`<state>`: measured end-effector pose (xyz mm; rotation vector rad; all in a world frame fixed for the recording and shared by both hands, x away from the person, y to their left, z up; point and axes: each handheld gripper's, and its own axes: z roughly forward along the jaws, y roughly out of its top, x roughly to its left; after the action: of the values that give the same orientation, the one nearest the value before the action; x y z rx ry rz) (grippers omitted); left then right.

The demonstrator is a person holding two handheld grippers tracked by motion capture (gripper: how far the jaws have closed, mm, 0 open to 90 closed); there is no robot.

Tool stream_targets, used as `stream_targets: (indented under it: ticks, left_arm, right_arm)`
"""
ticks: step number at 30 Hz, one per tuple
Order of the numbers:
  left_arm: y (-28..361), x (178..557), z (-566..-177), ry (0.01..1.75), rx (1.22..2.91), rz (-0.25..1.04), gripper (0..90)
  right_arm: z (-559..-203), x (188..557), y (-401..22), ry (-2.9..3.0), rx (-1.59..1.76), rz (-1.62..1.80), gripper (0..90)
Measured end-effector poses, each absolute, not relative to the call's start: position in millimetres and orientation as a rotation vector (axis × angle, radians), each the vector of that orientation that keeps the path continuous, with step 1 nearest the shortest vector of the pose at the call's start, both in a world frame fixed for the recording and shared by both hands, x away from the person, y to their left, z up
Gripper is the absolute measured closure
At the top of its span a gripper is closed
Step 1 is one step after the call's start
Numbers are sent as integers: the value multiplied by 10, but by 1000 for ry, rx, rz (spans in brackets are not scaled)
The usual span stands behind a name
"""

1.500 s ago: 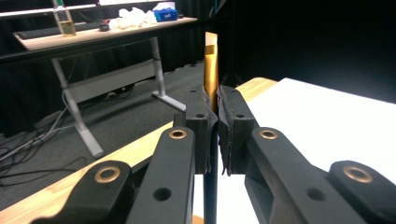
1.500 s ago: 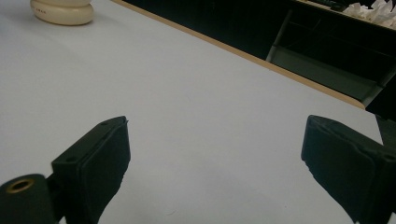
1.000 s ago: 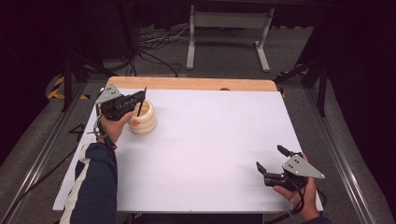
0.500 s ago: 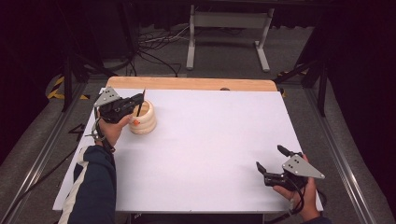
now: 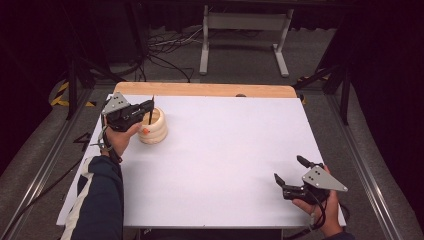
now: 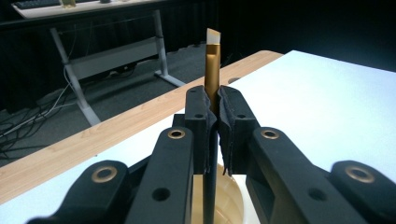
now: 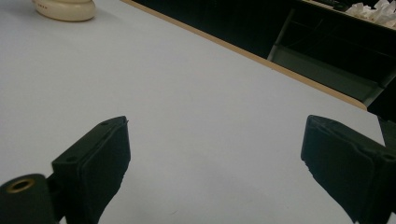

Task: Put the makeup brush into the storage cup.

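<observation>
The left hand-held gripper was closed on a thin brush, upright just above the cream holder. Putting it in seemed not finished. The right hand-held gripper rested open on the surface.

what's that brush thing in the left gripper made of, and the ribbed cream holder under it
Brush: the upper part looks like metal, a gold satin sheen; the pale angled tip could be bristles or plastic; the dark lower shaft is hard to tell. It is clamped in the left gripper. Holder: probably glazed ceramic or glossy plastic, cream, smooth stacked ridges with soft highlights.
</observation>
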<state>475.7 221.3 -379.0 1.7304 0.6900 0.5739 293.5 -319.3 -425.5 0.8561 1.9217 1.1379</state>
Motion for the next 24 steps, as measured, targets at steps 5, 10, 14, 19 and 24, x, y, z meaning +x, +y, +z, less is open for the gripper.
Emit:
stream_targets:
  ticks: [5,10,14,19,24]
  left_arm:
    - [2222,4729,-3760,689,1734,590,789]
    - [2226,4682,-3708,697,1738,630,685]
    - [2202,4626,-3645,686,1757,671,572]
    - [2181,4567,-3582,689,1724,704,424]
    - [2164,4526,-3541,675,1730,725,330]
  right_arm:
    - [-4255,2937,-3194,1920,858,1141,85]
    - [-4254,2937,-3194,1920,858,1142,85]
    - [-4258,2937,-3198,1923,862,1141,84]
    - [-4260,2941,-3193,1927,862,1142,85]
    - [-4264,2941,-3196,1929,865,1142,85]
